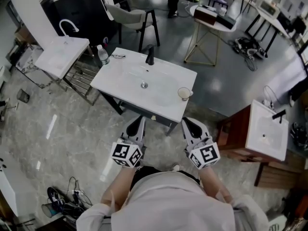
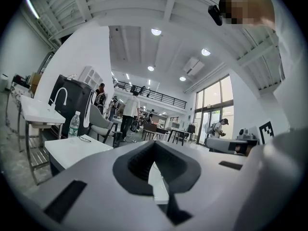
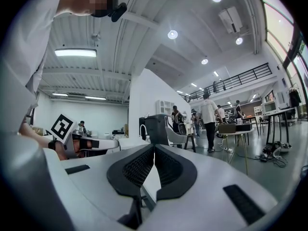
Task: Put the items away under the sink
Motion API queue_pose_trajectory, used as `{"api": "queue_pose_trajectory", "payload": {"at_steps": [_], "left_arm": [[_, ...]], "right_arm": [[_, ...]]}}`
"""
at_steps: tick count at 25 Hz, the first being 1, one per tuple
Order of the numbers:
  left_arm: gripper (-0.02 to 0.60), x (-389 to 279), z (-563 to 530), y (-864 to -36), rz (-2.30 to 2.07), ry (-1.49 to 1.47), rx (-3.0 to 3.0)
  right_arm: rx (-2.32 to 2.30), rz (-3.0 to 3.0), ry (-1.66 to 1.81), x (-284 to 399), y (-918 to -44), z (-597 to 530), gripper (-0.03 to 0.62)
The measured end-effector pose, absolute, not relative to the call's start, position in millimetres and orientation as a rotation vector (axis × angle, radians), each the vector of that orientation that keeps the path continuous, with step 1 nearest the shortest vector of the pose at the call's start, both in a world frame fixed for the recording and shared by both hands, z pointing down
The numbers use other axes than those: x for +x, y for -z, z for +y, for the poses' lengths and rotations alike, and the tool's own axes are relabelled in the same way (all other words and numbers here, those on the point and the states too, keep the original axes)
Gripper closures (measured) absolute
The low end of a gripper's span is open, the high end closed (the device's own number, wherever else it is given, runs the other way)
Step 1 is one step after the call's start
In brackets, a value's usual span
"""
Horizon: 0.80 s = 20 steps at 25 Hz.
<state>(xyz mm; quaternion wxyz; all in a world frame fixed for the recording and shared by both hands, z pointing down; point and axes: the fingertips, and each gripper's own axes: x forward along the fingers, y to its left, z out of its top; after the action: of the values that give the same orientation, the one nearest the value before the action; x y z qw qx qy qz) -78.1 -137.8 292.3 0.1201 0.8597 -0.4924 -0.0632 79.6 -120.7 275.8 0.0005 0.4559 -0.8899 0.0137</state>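
1. Bottle point(image 1: 102, 55), glasses point(image 1: 117, 56) and cup point(image 1: 184, 94) are all up on the white bench point(image 1: 120, 83) in the middle of the head view. The first two sit at its upper left corner, and the cup sits by its right edge.
2. A black tap point(image 1: 150, 55) stands at the far edge, just above the basin point(image 1: 144, 84).
3. The left tongs point(image 1: 139, 121) hang just below the bench's near edge, jaws pressed together with nothing between them.
4. The right tongs point(image 1: 189, 122) are alongside, lower right of the basin, jaws together and empty too.
5. Neither pair touches an item; the cup is nearest, just above the right tongs.
6. The person's sleeves fill the bottom of the frame, and both marker cubes face the camera.
7. A second white sink point(image 1: 62, 57) stands at upper left, and a third point(image 1: 264, 129) on a wooden cabinet at the right edge.
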Motion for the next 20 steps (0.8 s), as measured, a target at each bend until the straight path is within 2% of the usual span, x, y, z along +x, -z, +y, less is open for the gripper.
{"api": "queue_pose_trajectory", "payload": {"at_steps": [20], "left_arm": [[0.578, -66.7, -125.0, -292.4, -1.437, 0.133, 2.516]], "right_arm": [[1.444, -2.814, -0.085, 90.6, -279.2, -109.5, 0.56]]}}
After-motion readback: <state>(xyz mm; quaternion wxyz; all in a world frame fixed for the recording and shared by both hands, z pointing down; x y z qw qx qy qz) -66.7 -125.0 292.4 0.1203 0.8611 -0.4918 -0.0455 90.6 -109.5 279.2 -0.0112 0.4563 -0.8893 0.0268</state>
